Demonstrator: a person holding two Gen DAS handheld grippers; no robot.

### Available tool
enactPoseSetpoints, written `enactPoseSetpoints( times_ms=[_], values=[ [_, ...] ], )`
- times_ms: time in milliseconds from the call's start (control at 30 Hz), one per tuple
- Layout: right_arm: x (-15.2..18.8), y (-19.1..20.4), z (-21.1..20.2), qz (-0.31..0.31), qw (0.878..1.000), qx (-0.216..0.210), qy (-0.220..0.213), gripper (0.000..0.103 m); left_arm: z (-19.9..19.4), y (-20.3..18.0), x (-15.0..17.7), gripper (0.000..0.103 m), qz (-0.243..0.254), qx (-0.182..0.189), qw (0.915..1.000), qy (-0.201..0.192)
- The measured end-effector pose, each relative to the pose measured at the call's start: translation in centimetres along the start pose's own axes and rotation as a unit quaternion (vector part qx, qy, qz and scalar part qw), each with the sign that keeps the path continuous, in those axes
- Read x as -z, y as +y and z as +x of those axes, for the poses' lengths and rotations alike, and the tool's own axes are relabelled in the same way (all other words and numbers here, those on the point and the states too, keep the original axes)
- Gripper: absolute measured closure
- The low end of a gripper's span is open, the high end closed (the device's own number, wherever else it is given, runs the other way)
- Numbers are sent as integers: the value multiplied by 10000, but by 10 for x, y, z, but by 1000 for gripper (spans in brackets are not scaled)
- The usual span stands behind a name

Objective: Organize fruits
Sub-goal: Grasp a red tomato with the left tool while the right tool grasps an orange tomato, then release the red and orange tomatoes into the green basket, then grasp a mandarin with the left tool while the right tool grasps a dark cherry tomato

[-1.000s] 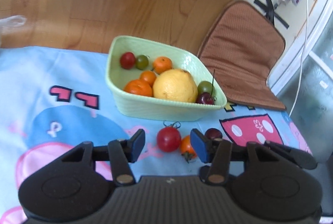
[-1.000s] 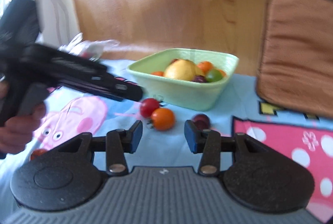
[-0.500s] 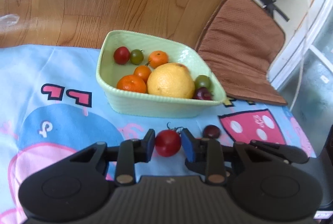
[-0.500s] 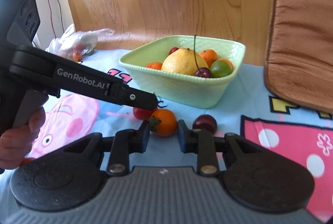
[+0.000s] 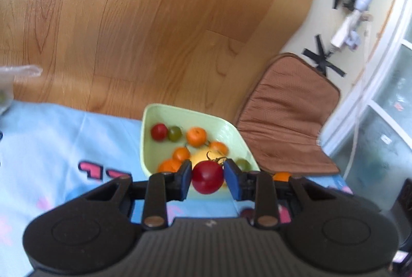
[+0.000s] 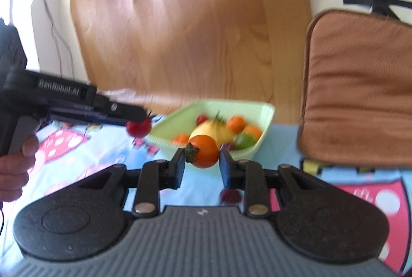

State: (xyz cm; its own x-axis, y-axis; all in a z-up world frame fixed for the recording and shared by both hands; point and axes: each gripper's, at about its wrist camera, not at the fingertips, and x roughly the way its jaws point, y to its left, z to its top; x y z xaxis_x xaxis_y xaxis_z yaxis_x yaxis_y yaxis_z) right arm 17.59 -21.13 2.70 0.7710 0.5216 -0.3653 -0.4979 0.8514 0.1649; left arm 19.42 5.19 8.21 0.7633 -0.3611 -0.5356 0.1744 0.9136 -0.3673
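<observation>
While the pale green bowl [image 5: 233,130] of fruit sits on the cartoon-print cloth [image 5: 51,138] at the far side, the left gripper [image 5: 208,175] has its fingers clamped on a red tomato [image 5: 207,177], held in the air on the bowl's near side. The right gripper [image 6: 202,159] has closed on an orange tomato [image 6: 204,151], also held clear of the cloth just short of the bowl. A dark cherry [image 6: 230,196] lies on the cloth beneath it.

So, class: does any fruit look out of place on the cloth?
Yes. One dark cherry lies loose on the blue cartoon cloth, outside the green bowl holding the other fruit. The red tomato and orange tomato are held in the tongs.
</observation>
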Motion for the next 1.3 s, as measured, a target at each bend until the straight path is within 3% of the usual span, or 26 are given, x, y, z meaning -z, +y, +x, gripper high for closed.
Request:
enactPoseSetpoints(
  times_ms=[267, 400, 567, 700, 767, 967, 1133, 1200, 1300],
  values=[
    [-21, -35, 70, 279, 9991, 5, 334, 70, 76, 6, -27, 74, 109, -503, 9978, 416],
    [-22, -43, 69, 327, 9993, 37, 201, 70, 84, 7, -23, 73, 108, -481, 9980, 398],
    [-14, -59, 28, 764, 9970, 8, 82, 70, 47, 12, -11, 73, 42, -365, 9992, 178],
    [5, -61, -2, 882, 9959, -1, 202, 70, -7, 19, 14, 66, 4, -244, 9997, -16],
    [16, -57, -9, 809, 9960, -84, 364, 63, -34, 24, 33, 65, -32, -257, 9996, -87],
    [33, -33, 9, 623, 9949, -105, 783, 56, -105, 37, 89, 63, -402, -267, 9983, -328],
    [36, -21, 39, 225, 9923, 204, 1201, 56, -138, 20, 125, 54, -197, -510, 9971, -526],
    [35, -15, 39, 24, 9920, 353, 1213, 73, -139, 7, 140, 48, 12, -586, 9968, -538],
    [38, -11, 25, 121, 9921, 218, 1230, 75, -132, -13, 161, 44, 461, -761, 9943, -589]
  ],
)
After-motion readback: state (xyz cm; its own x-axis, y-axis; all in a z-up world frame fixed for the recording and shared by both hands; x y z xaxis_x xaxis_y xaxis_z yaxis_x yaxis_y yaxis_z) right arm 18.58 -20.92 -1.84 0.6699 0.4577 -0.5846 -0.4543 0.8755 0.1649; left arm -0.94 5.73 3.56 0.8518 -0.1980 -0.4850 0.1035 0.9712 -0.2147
